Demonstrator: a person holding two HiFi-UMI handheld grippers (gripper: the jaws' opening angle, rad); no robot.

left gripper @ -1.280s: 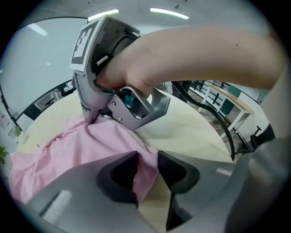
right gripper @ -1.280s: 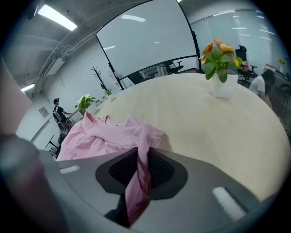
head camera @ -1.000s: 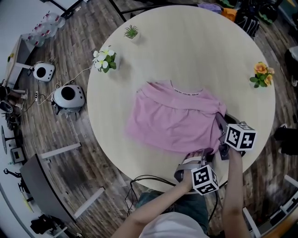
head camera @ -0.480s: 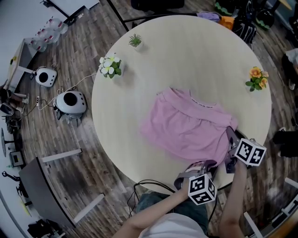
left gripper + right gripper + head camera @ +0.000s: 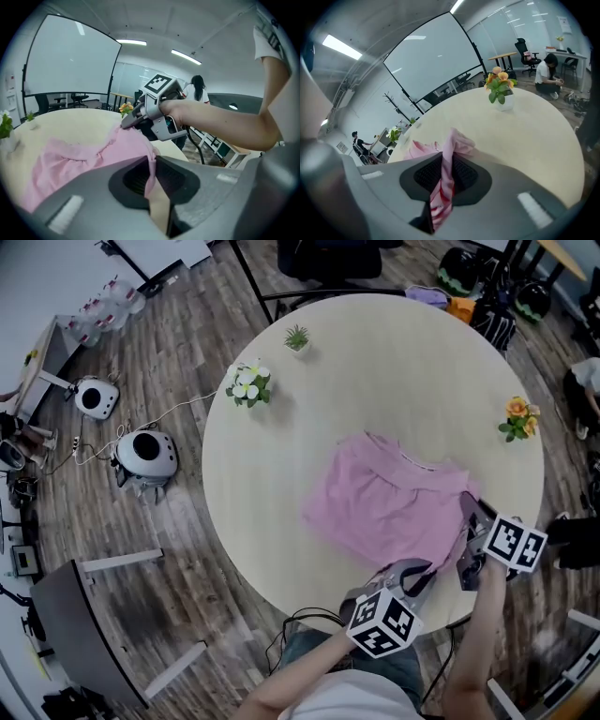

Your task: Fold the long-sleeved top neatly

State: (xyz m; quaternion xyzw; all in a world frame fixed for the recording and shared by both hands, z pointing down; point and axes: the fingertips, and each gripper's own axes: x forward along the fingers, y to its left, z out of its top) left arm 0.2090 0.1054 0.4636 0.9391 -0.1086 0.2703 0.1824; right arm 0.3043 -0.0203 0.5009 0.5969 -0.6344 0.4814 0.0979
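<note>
Presently the pink long-sleeved top (image 5: 389, 502) lies spread on the right half of the round bench (image 5: 375, 362), neckline away from the person, its near right edge lifted off the surface. The left gripper (image 5: 414, 571) is clamped on a thin fold of that edge; its own view shows the jaws (image 5: 152, 164) nearly together with pink cloth pinched between them. The right gripper (image 5: 467, 508) is likewise closed on a bunched strip of the top, which runs down through its jaws (image 5: 444, 174).

Both bare forearms enter from the bottom of the head view, the left angled in from the lower left, the right running nearly straight up. Both grippers point forward and down toward the bench.

Against the frames from a second ago, both grippers stand higher and the held edge is drawn up with them; the closure of both pairs of jaws is unchanged.

The bench also carries a white-flowered pot (image 5: 248, 382), a small green plant (image 5: 297, 337) and an orange-flowered pot (image 5: 518, 418). Two rounded white devices (image 5: 145, 454) sit on the wood-plank floor (image 5: 187, 549) to the left.
</note>
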